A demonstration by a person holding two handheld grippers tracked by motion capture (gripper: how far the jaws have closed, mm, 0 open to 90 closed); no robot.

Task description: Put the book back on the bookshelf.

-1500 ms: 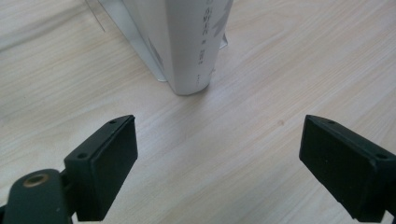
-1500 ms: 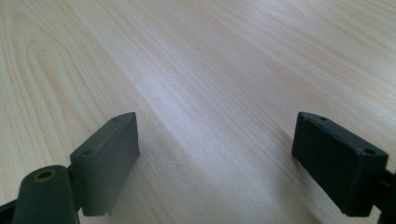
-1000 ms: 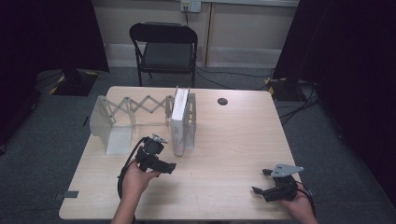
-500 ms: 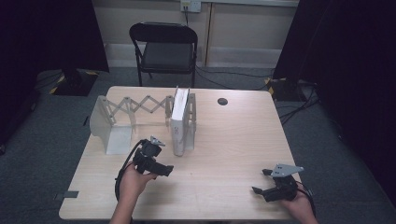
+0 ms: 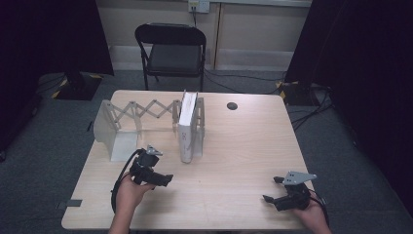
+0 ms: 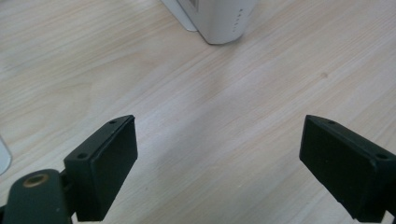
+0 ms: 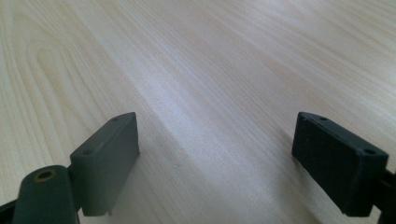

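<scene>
Lower left of the high view: the left gripper [image 5: 163,179], jaws wide and holding nothing, held low over the table [image 5: 234,146] and pointing right. Just above it, at centre, the white book [image 5: 186,127] stands upright in the expanding rack [image 5: 141,112]. Lower right: the right gripper [image 5: 272,190], likewise wide and empty.

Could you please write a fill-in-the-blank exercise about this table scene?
1. The white book stands upright inside the expandable ____.
2. The jaws of the left gripper are ____, with nothing between them.
3. Behind the wooden table stands a black folding ____.
4. The right gripper is near the table's ____ edge, close to the person.

Missing words: book rack; open; chair; front
</scene>
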